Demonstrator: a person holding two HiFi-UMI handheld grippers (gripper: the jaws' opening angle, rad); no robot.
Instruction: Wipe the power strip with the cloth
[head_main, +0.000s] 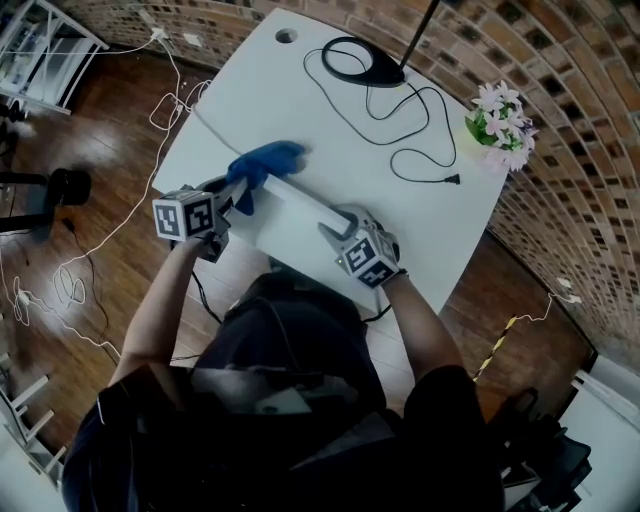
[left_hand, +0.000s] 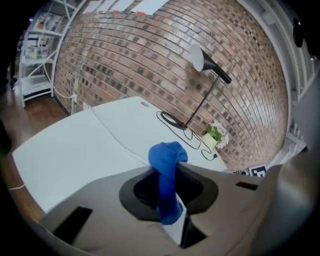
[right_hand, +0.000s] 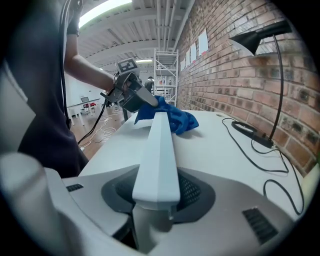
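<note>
A long white power strip (head_main: 300, 202) lies across the near part of the white table (head_main: 300, 100). My right gripper (head_main: 337, 224) is shut on its near end, and in the right gripper view the power strip (right_hand: 157, 150) runs straight away from between the jaws of that gripper (right_hand: 156, 202). My left gripper (head_main: 238, 192) is shut on a blue cloth (head_main: 265, 160), which rests bunched on the strip's far end. In the left gripper view the cloth (left_hand: 167, 160) stands up from the pinched jaws of that gripper (left_hand: 170, 210). From the right gripper view, the cloth (right_hand: 175, 119) covers the strip's tip beside the left gripper (right_hand: 131, 95).
A black desk lamp base (head_main: 360, 62) with its looping black cable (head_main: 410, 135) takes the far side of the table. A small flower pot (head_main: 503, 115) stands at the right edge by the brick wall. White cords (head_main: 70, 280) lie on the wooden floor at left.
</note>
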